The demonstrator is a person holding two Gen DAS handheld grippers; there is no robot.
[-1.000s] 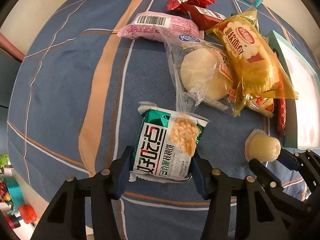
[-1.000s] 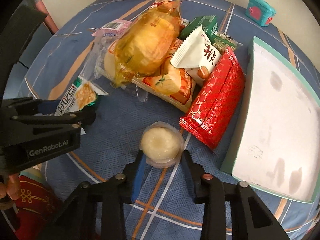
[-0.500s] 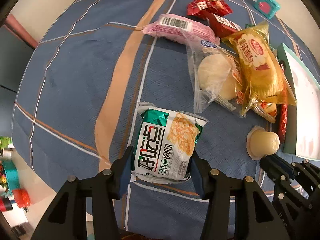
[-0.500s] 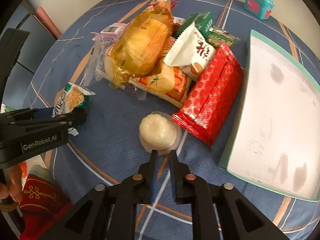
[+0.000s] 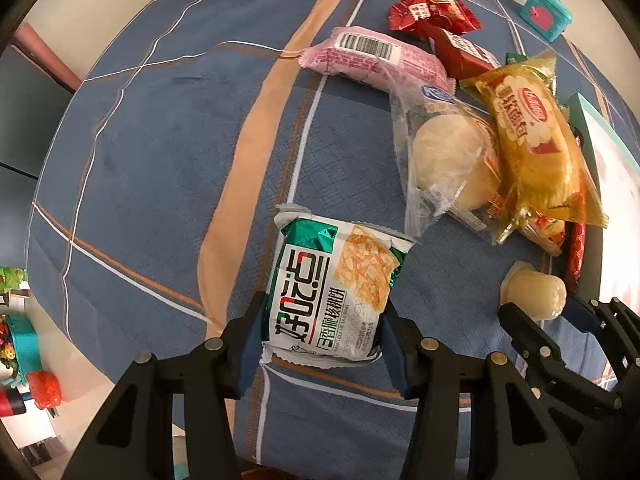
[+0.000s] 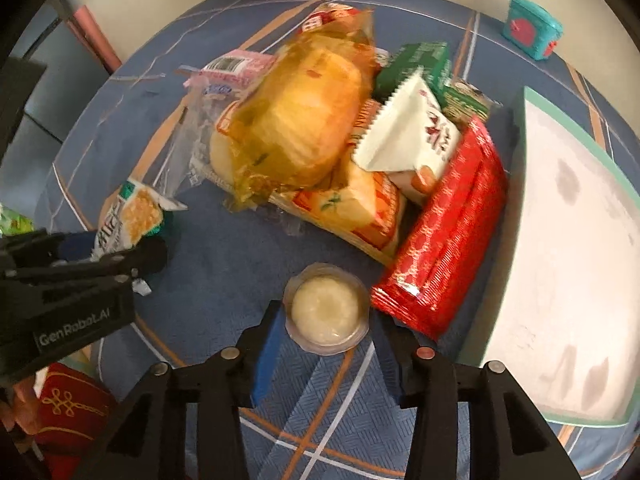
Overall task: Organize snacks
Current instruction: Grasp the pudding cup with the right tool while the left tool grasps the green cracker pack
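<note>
Left wrist view: the left gripper (image 5: 322,344) points down at the blue plaid tablecloth (image 5: 160,140), its two blue pads pressed against the sides of a green-and-white biscuit packet (image 5: 334,286). The packet's near half sits between the fingers and its far half sticks out ahead of them. Further ahead and to the right lies the snack pile: a clear bag of pale buns (image 5: 448,156), a yellow bread packet (image 5: 536,136), a pink wrapper (image 5: 372,60) and red packets (image 5: 436,14). Right of the fingers a jelly cup (image 5: 534,290) stands just beyond the tips of the right gripper (image 5: 548,322).

Right wrist view: the right gripper (image 6: 328,338) has its jaws opening, with the jelly cup (image 6: 326,308) between the fingertips, its rim close to both pads; a firm grip cannot be told. Ahead of the fingers is the pile, with a red packet (image 6: 444,236) just right of the cup. Far right lies a white tray with a green rim (image 6: 532,104). To the left, the left gripper (image 6: 108,250) holds the biscuit packet (image 6: 128,216).
</note>
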